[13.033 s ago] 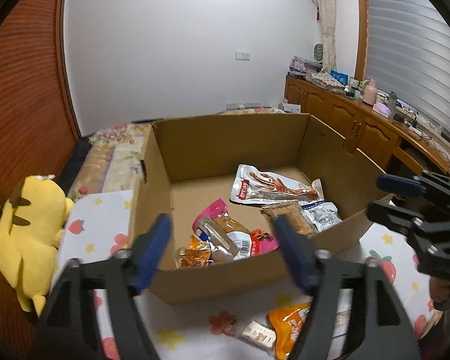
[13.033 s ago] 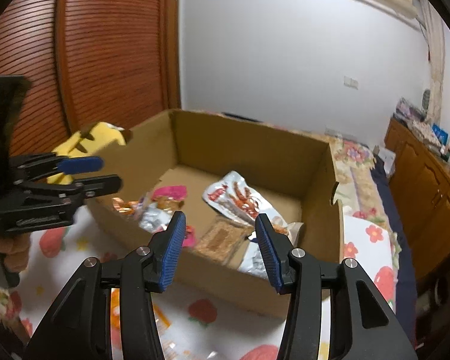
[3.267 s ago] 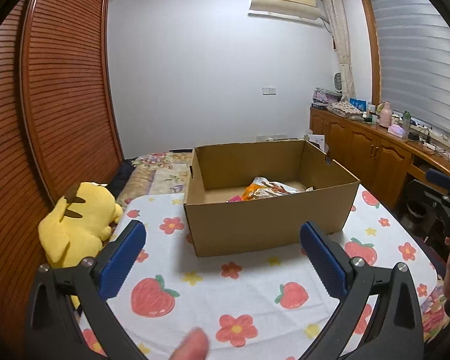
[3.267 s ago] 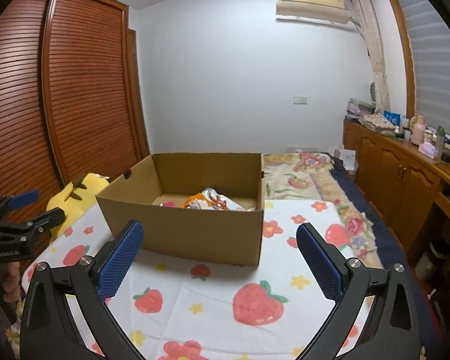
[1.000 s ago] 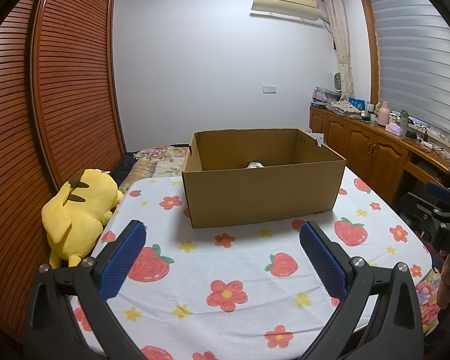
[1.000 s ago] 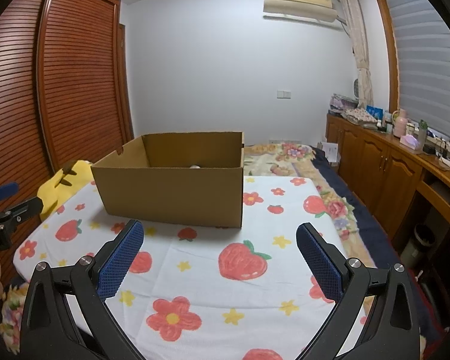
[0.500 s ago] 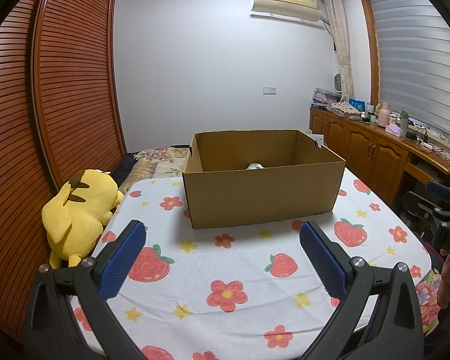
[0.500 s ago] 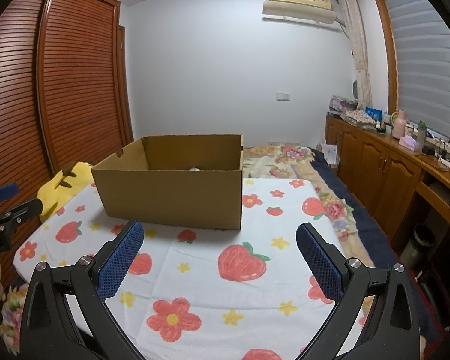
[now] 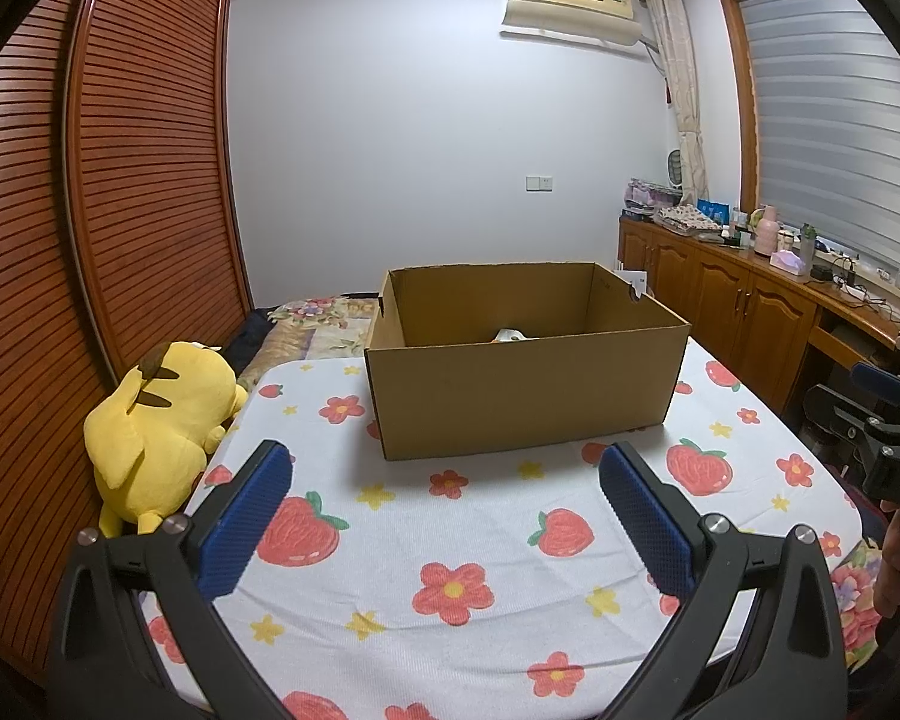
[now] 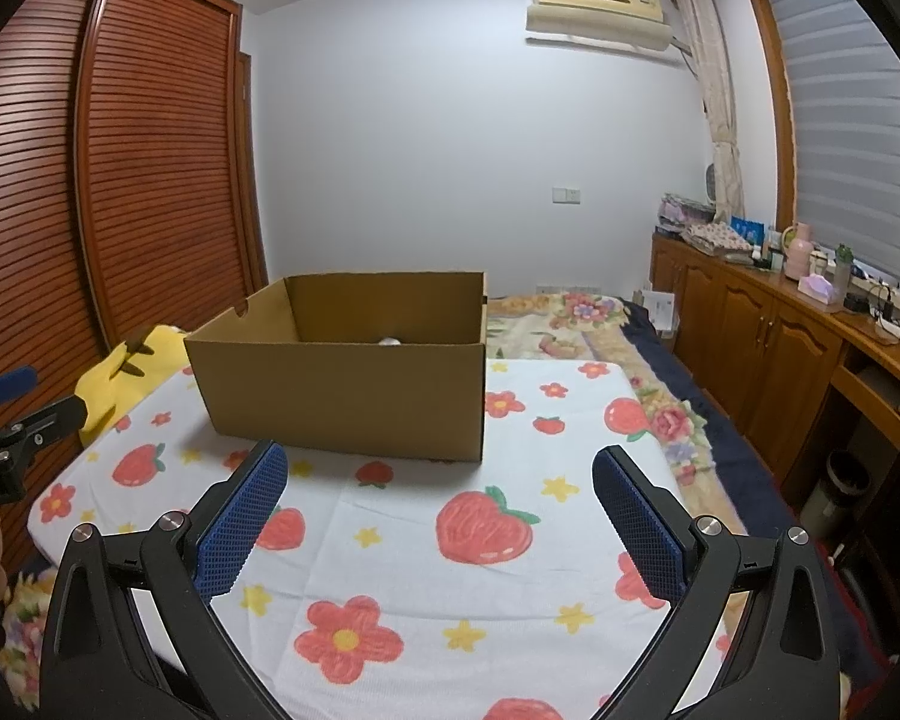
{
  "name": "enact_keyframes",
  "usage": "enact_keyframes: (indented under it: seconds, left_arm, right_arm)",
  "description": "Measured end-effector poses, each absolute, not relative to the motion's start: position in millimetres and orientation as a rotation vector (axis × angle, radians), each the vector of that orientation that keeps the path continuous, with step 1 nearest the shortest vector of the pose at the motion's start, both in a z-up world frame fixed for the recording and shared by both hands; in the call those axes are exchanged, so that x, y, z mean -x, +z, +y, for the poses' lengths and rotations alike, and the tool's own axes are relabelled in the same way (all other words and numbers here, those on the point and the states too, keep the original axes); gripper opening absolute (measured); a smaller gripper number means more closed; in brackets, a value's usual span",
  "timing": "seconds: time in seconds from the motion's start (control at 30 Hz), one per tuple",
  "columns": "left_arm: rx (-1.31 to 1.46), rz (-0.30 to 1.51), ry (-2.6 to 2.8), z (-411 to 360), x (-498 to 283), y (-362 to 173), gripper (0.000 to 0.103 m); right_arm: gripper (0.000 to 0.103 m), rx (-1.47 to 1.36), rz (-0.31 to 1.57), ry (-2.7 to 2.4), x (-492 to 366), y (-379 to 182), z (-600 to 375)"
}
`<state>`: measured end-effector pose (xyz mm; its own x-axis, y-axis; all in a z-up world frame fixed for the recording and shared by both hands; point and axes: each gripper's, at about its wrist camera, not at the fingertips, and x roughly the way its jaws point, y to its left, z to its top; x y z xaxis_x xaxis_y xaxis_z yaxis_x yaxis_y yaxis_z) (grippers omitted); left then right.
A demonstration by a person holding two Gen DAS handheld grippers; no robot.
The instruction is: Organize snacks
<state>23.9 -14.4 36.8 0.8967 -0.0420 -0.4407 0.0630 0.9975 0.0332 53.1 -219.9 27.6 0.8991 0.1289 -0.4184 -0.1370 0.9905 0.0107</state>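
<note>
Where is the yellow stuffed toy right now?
In the left wrist view the yellow plush toy lies at the left edge of the strawberry tablecloth, between the wooden slatted door and the cardboard box.

Worktop (image 9: 450,540) w/ white cloth, strawberry + flower print, covers whole top; open cardboard box (image 9: 528,396) sits directly on cloth at far-middle, flaps gone, a bit of a white packet (image 9: 513,335) just showing over near wall; near half of cloth bare; yellow plush toy (image 9: 162,426) at left edge, touching the worktop's side, can't tell if it rests on it or on smth beside it; from right view box (image 10: 348,384) sits left of centre.
</note>
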Motion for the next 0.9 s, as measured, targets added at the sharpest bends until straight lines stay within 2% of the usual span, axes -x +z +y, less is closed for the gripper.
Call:
enact_keyframes:
  seconds: [0.9]
  left_arm:
    - [-0.047,0.456,-0.057,-17.0,-22.8,39.6,0.103]
  right_arm:
    - [0.103,0.018,0.431,0.137,-52.7,27.5,-219.8]
